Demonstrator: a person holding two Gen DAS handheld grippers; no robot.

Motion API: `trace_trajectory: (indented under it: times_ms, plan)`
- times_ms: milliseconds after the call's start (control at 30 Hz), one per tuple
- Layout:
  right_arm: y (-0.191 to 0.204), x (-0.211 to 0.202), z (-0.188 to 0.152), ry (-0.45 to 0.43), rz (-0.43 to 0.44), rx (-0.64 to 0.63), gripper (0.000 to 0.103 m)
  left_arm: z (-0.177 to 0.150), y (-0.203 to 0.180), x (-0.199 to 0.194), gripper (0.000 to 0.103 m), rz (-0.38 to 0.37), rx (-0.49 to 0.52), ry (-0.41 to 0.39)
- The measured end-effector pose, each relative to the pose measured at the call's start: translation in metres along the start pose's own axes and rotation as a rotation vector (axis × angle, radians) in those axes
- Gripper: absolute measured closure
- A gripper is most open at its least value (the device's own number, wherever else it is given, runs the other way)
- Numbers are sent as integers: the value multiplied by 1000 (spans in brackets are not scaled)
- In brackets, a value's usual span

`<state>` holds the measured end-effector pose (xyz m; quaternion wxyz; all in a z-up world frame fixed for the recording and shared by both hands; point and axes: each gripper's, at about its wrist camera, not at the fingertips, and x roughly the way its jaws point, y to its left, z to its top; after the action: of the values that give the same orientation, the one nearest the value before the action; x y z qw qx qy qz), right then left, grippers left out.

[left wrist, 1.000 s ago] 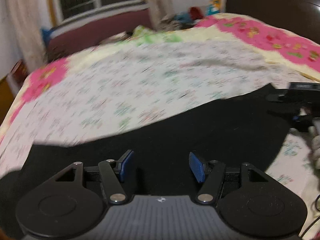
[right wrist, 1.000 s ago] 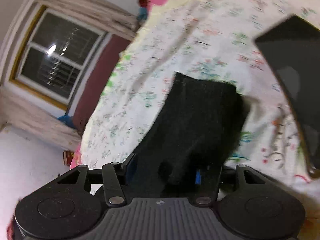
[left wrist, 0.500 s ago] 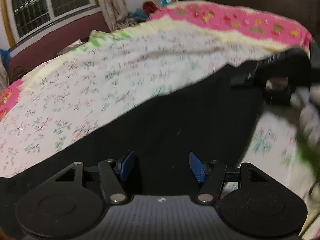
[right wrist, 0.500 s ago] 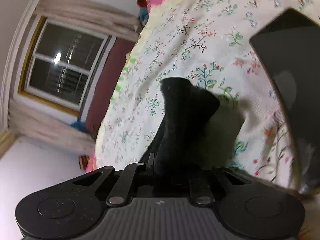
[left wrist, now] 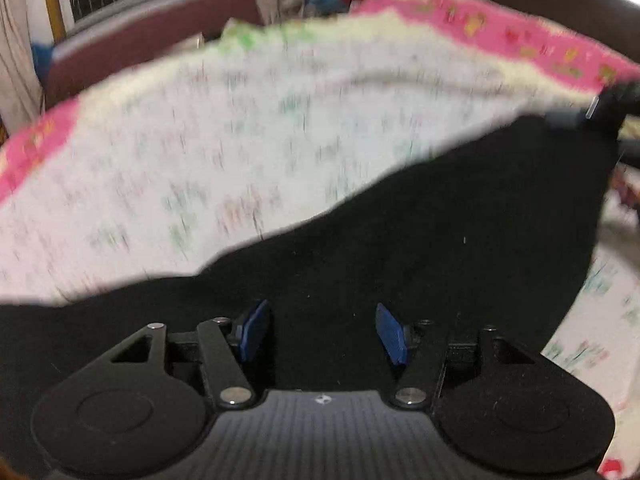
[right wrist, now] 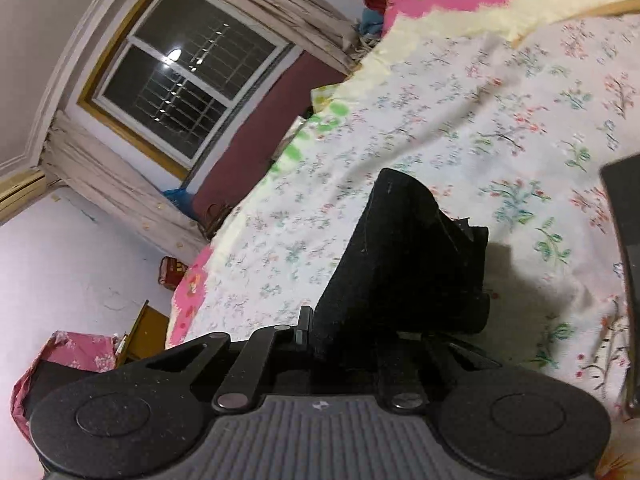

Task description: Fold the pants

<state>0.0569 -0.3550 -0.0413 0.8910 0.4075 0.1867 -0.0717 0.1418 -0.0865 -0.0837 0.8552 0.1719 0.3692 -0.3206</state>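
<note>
Black pants [left wrist: 420,248] sprawl limp across the floral bedspread [left wrist: 200,152], right gripper [right wrist: 344,332] pinching one bunched corner tight, left gripper [left wrist: 320,332] hovering half-open and closing above soft, floppy cloth, best taken by its edge.

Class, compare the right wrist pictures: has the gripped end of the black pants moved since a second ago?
Yes. The black pants, pinched in the shut right tool, have bunched and lifted off the floral bedsheet.

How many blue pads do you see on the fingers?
2, both on the left gripper: one pad on its left finger, one on its right. The right gripper's pads are hidden by the pants.
</note>
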Motion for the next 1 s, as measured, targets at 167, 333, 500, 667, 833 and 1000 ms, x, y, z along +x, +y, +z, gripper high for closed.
trace_trajectory:
  times_ms: [167,333,500,667,833,1000]
  plan:
    - [61,11,-8,43,47,-300,101,-5,8,-9,36,-32,-50,-38]
    - [124,41,-29,150,167,-481,101,-15,39,-22,37,-45,-147,-74]
    - [166,76,-60,262,238,-562,101,-32,73,-44,37,-28,-203,-88]
    - [182,99,-89,370,272,-599,102,-52,96,-62,37,-36,-259,-102]
    - [202,105,-130,459,303,-633,102,-77,124,-76,37,-17,-324,-122]
    - [222,113,-167,512,301,-709,102,-99,151,-89,37,2,-378,-131]
